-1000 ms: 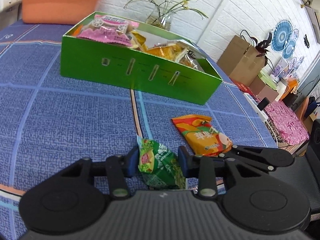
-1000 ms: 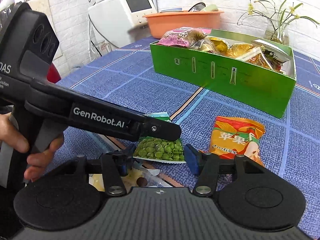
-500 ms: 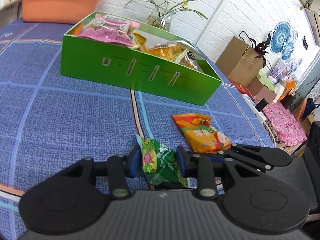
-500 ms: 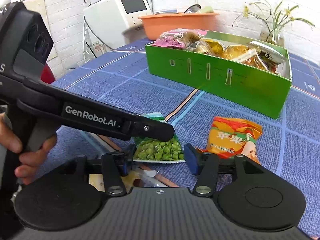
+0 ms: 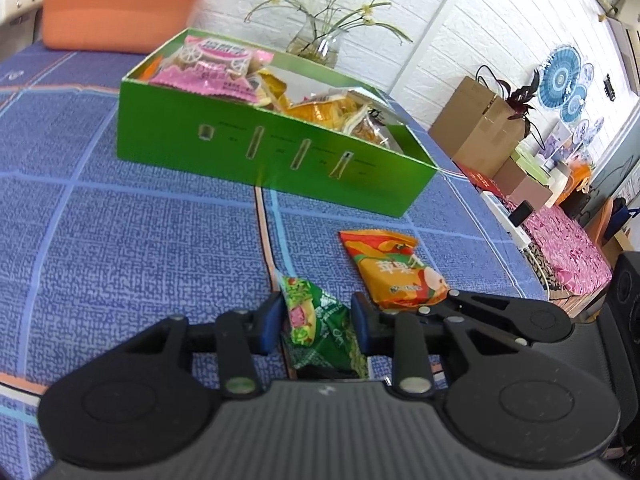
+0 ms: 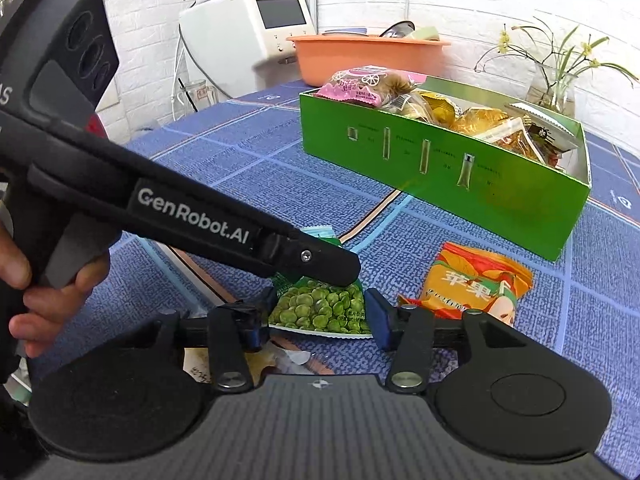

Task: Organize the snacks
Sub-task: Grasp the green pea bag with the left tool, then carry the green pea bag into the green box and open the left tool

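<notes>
Green pea packet (image 5: 320, 328) pinched between the blue pads of the left gripper (image 5: 318, 320), crumpled and tilted, its lower end cut off behind the gripper body; from the right wrist view, same packet (image 6: 320, 310) partly covered by the left gripper's black finger (image 6: 316, 262), so cannot tell whether the packet touches the cloth. Just beside it, flat on the cloth, an orange apple-chip packet (image 5: 394, 270), one corner hidden behind the right gripper's linkage. Under the right gripper, a pale wrapper (image 6: 260, 362), mostly hidden and hard to make out. Farther off, a green box (image 5: 280, 160) already stacked with snacks: a pink packet (image 5: 218, 64) on top at one end, yellow and clear bags jumbled beside it, lower ones out of sight.

Beneath everything, a blue woven tablecloth (image 5: 120, 240) with lighter grid lines and an orange stripe. Behind the box, an orange basin (image 5: 116, 16), a glass vase of flowers (image 5: 316, 42), white brick wall; off to the side, a brown cardboard box (image 5: 476, 128) and a white appliance (image 6: 248, 28).

Right gripper (image 6: 320, 320) spread wide, holding nothing, pads apart on either side of the pea packet. Left gripper closed onto that packet, squeezed by a hand (image 6: 36, 288) at the trigger.
</notes>
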`<move>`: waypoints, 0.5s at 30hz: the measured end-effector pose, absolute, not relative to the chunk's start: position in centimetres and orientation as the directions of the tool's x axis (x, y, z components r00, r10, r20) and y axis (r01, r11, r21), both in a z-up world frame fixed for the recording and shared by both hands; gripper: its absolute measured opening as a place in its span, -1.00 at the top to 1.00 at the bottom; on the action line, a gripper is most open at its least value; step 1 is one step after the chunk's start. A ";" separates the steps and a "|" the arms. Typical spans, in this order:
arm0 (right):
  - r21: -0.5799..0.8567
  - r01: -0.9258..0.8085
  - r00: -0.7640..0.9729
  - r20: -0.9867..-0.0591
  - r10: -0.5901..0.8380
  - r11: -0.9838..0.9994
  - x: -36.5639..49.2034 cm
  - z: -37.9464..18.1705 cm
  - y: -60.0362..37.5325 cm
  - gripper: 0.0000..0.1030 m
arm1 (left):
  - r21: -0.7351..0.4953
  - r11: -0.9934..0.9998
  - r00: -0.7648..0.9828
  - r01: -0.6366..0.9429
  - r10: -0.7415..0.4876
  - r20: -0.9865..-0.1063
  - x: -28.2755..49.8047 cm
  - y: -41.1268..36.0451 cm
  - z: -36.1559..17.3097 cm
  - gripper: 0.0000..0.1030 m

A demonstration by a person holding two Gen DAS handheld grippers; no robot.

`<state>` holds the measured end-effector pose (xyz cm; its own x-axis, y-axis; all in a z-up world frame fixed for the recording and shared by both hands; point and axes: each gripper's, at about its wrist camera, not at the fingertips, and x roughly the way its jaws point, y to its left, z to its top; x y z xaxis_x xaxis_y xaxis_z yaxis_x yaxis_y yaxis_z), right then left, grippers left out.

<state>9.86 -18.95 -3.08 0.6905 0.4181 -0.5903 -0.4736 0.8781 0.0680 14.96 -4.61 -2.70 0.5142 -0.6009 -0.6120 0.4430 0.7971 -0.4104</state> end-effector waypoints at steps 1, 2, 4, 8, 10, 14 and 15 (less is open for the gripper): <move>0.067 -0.473 0.696 -0.584 0.419 0.879 9.8 -3.0 -18.9 -0.61 | -0.407 0.797 0.519 0.446 -0.601 -0.608 14.8 -4.6 -2.5 0.45; 0.064 -0.472 0.701 -0.577 0.419 0.879 9.6 -2.9 -18.9 -0.61 | -0.402 0.797 0.524 0.451 -0.601 -0.604 14.7 -4.5 -2.4 0.45; 0.058 -0.471 0.713 -0.563 0.418 0.880 9.3 -2.7 -18.8 -0.61 | -0.389 0.798 0.535 0.460 -0.599 -0.597 14.4 -4.6 -2.0 0.45; 0.054 -0.469 0.726 -0.545 0.420 0.881 8.9 -2.4 -18.7 -0.61 | -0.373 0.801 0.550 0.468 -0.594 -0.586 14.0 -4.6 -1.5 0.45; 0.056 -0.468 0.731 -0.535 0.422 0.882 8.9 -2.3 -18.7 -0.61 | -0.371 0.803 0.558 0.467 -0.593 -0.580 13.9 -4.5 -1.2 0.45; 0.067 -0.470 0.741 -0.513 0.434 0.880 8.8 -1.9 -18.5 -0.61 | -0.345 0.811 0.575 0.473 -0.580 -0.577 13.7 -4.3 -0.4 0.45; 0.070 -0.472 0.743 -0.504 0.439 0.879 8.9 -1.8 -18.3 -0.61 | -0.337 0.814 0.580 0.473 -0.576 -0.576 13.7 -4.1 -0.2 0.45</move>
<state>8.87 -18.35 -1.76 0.7434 0.4392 -0.5045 -0.4719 0.8789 0.0699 13.71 -4.13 -0.18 0.5803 -0.5757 -0.5761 0.4732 0.8140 -0.3369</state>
